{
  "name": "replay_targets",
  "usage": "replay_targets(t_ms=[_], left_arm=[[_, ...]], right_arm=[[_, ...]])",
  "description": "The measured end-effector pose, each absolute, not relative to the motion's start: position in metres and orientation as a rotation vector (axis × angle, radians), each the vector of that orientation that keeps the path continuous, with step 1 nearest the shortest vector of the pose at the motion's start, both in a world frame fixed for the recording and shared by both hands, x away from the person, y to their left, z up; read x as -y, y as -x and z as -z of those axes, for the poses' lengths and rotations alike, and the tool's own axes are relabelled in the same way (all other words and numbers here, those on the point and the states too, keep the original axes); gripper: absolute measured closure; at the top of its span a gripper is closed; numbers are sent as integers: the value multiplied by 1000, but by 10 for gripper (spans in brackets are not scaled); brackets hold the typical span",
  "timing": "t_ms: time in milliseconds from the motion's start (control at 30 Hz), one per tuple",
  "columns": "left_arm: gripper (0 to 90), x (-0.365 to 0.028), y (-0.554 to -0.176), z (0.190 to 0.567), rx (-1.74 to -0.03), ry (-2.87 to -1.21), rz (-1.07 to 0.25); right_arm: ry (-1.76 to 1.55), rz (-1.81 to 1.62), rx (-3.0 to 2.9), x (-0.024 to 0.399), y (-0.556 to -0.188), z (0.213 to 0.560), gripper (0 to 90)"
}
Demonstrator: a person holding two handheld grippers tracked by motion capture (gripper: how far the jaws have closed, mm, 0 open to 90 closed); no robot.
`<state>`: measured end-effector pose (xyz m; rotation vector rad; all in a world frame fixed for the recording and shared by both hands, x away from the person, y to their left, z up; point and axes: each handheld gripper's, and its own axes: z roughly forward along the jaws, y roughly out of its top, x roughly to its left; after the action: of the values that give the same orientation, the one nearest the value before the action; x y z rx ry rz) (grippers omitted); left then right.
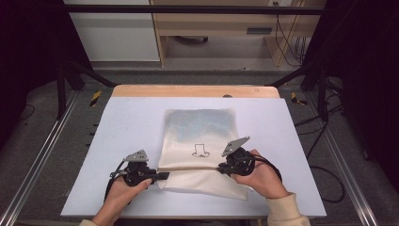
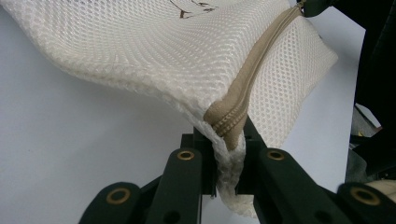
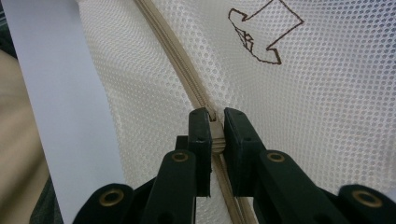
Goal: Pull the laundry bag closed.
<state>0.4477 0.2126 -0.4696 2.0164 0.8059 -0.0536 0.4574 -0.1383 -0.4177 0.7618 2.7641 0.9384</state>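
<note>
A white mesh bag [image 1: 202, 125] with a small brown line drawing [image 1: 201, 150] lies flat on the white table [image 1: 127, 122]. A beige zipper [image 1: 193, 166] runs across it near the front edge. My left gripper [image 1: 164, 176] is shut on the bag's left corner, where the zipper ends; in the left gripper view the jaws [image 2: 229, 140] pinch the mesh bag [image 2: 154, 51] and the zipper end [image 2: 231, 123], lifting that corner. My right gripper [image 1: 221, 167] is shut on the zipper near its right end. In the right gripper view its jaws [image 3: 215, 128] clamp the slider on the zipper [image 3: 173, 51].
The table's wooden back edge [image 1: 195, 91] faces a shelf unit [image 1: 211, 28] beyond a gap. Cables [image 1: 324, 179] trail off the right side. Metal frame rails [image 1: 37, 160] run along both sides. White table surface extends left and behind the bag.
</note>
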Motion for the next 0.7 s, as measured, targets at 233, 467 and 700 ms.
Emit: replay_targets(t_ms=[233,467,700], left_arm=[[828,-213,-448,470,-808,-2016,55],[828,-214,-448,469,-808,-2013,56],[828,-215,-449,469,-812,-2009,54]], right_arm=[[-779,-939,-2759,143,-457,420,816],[-786,-949,-2750,147,-456,420,816],[-797,-944,-2741,153,-455,419,817]])
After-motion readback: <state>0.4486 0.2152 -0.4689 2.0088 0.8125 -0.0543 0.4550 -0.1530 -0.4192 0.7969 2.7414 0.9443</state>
